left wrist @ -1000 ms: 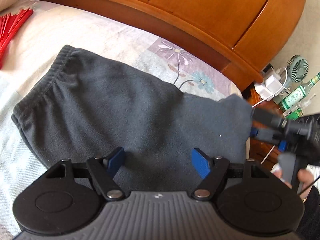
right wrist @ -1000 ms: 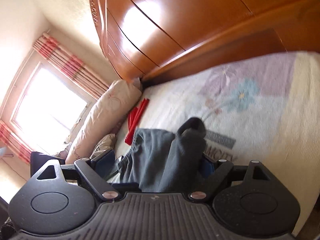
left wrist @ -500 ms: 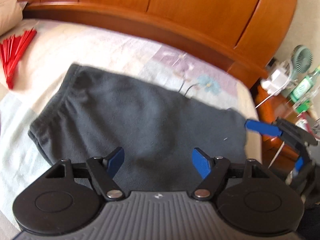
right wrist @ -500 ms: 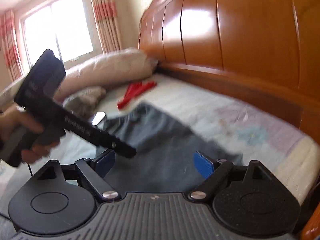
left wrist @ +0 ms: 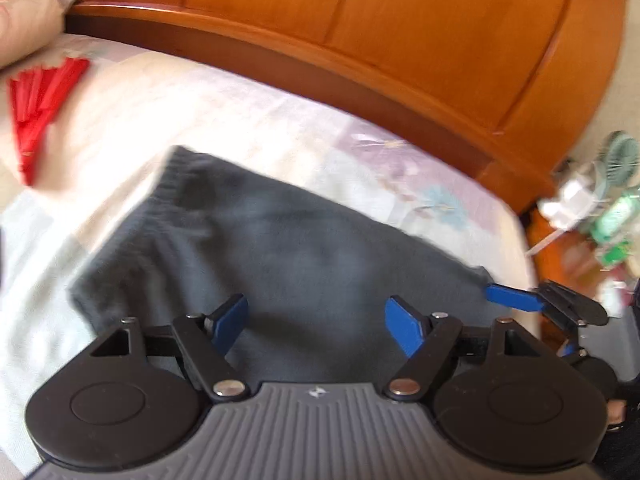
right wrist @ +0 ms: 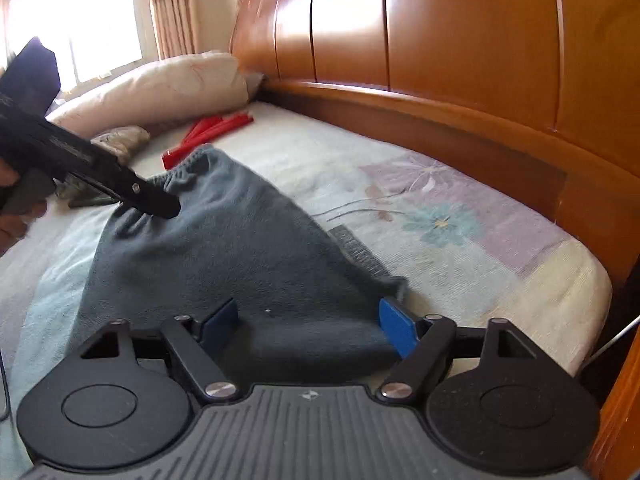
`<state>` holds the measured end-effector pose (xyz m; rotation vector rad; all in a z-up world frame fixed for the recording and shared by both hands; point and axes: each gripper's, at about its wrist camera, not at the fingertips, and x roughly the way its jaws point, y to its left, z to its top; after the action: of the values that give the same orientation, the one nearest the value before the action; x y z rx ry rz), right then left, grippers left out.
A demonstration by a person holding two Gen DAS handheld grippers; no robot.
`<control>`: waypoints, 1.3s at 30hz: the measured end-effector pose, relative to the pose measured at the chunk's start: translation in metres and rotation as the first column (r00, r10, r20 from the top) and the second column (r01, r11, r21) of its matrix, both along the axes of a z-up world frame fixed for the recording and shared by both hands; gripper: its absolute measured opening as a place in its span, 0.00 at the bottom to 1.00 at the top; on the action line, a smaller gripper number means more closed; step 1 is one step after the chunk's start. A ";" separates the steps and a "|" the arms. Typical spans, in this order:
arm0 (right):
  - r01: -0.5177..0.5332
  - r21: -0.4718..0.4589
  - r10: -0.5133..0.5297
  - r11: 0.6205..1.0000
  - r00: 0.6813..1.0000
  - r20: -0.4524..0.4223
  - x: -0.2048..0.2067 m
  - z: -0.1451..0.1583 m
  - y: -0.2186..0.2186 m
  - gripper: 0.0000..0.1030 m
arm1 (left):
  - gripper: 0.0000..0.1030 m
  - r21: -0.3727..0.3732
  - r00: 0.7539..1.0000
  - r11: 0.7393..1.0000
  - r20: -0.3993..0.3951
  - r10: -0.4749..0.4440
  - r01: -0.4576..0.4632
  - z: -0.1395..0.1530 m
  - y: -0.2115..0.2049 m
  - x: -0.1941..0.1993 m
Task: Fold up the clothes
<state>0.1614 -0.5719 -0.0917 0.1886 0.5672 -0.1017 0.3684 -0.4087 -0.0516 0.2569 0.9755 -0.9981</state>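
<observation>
A dark grey fleece garment (left wrist: 304, 264) lies flat on the bed, its elastic waistband (right wrist: 192, 168) at the far end. My left gripper (left wrist: 316, 324) hovers open over the near edge, with nothing between its blue pads. In the right wrist view a hand holds that left gripper (right wrist: 100, 168) above the waistband end. My right gripper (right wrist: 308, 320) is open over the garment's near right corner (right wrist: 394, 282), not gripping cloth. One of its blue fingers (left wrist: 512, 299) shows at the garment's right end in the left wrist view.
A wooden headboard (right wrist: 440, 60) runs along the far side. A pillow (right wrist: 160, 92) and a red folded fan (right wrist: 208, 132) lie beyond the waistband. The mattress edge (right wrist: 592, 300) drops off at right, where a bedside stand holds a small fan (left wrist: 620, 156) and bottles.
One second ago my right gripper held the garment's end pinched and raised. It has let go and opened, and the cloth now lies flat. Both grippers have drawn back slightly.
</observation>
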 end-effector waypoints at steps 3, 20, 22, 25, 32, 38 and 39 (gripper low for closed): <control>0.004 0.002 -0.004 1.000 1.000 0.017 -0.009 0.018 0.006 0.77 | 0.73 -0.022 0.997 0.997 -0.031 0.076 -0.077 -0.004 0.011 0.018; -0.065 0.024 0.065 0.998 0.998 -0.005 -0.006 0.013 0.024 0.80 | 0.71 -0.168 0.994 0.984 -0.095 0.046 -0.061 -0.005 -0.051 0.046; -0.063 0.038 0.063 0.997 0.998 0.001 -0.009 0.013 0.022 0.80 | 0.72 -0.171 0.999 0.985 -0.049 0.014 -0.022 0.006 -0.040 0.038; -0.051 0.055 0.050 0.997 0.999 0.010 -0.006 0.011 0.020 0.80 | 0.77 -0.160 1.000 0.987 0.000 0.021 -0.021 0.010 -0.014 0.036; -0.058 0.060 0.055 0.996 0.997 0.048 -0.012 0.028 0.029 0.80 | 0.75 -0.105 0.994 0.988 -0.032 0.108 -0.111 -0.012 0.018 0.049; -0.187 0.085 0.185 0.979 0.982 0.031 -0.020 0.033 0.064 0.80 | 0.78 -0.036 1.000 0.999 -0.020 0.018 -0.019 -0.016 0.026 0.014; -0.211 0.093 0.210 0.973 0.977 0.014 -0.021 0.029 0.071 0.80 | 0.79 -0.025 1.000 1.000 -0.018 0.003 -0.003 -0.017 0.027 0.008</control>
<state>0.1408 -0.5013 -0.0627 0.2193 0.5856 0.1320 0.3767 -0.3813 -0.0685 0.2259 0.9794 -1.0106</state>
